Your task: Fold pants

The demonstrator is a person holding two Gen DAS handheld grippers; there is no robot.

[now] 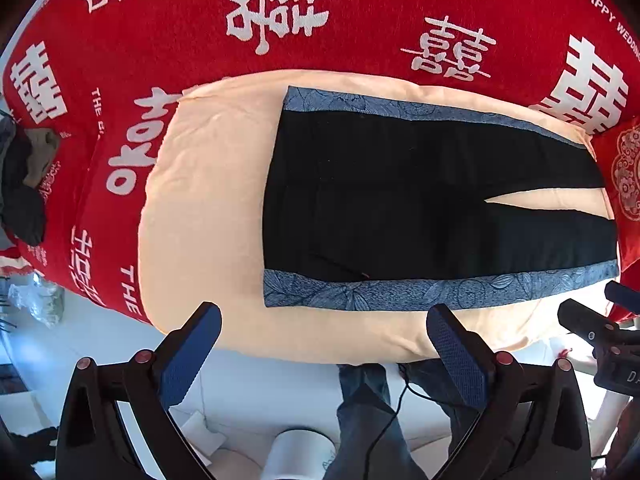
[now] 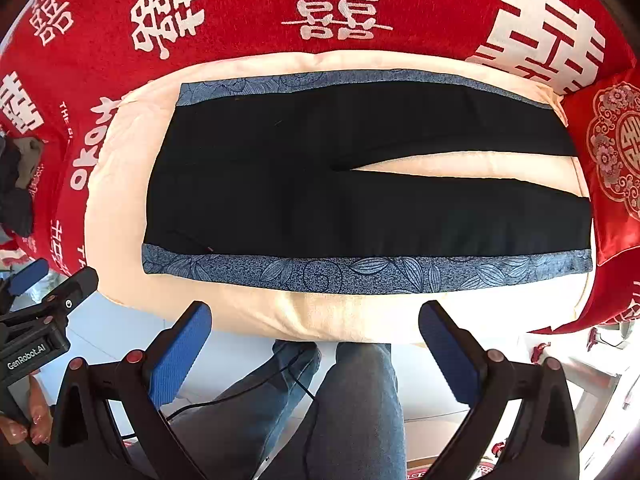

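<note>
- Red bedding (image 2: 248, 32) printed with large white characters fills the background; on it lies a cream quilt (image 2: 132, 184), and a red embroidered cushion (image 2: 612, 160) sits at the right end.
- On the cream quilt I see the pants (image 2: 320, 184) spread flat, black with a blue patterned stripe down each outer seam. The waistband lies to the left, the two legs run right, and a narrow wedge of quilt shows between them.
- From the left wrist view the same pants (image 1: 400, 200) sit further to the right, with the near stripe just above my claw tips.
- My left claw (image 1: 320, 356) is spread wide and holds nothing; it hangs off the near edge of the bed, apart from the cloth.
- My right claw (image 2: 316, 356) is likewise spread wide and empty, off the same edge, above the person's jeans-clad legs (image 2: 360, 400).
- Handling, as I judge it: the cloth looks light, soft and limp, so it will sag and drape rather than hold a shape; it is not fragile, and the quilt beneath may drag with it.
- Where I would take hold: the near striped seam, one claw near the waistband corner and one near the hem, pinching only the pant layer so the near leg carries over onto the far one.
</note>
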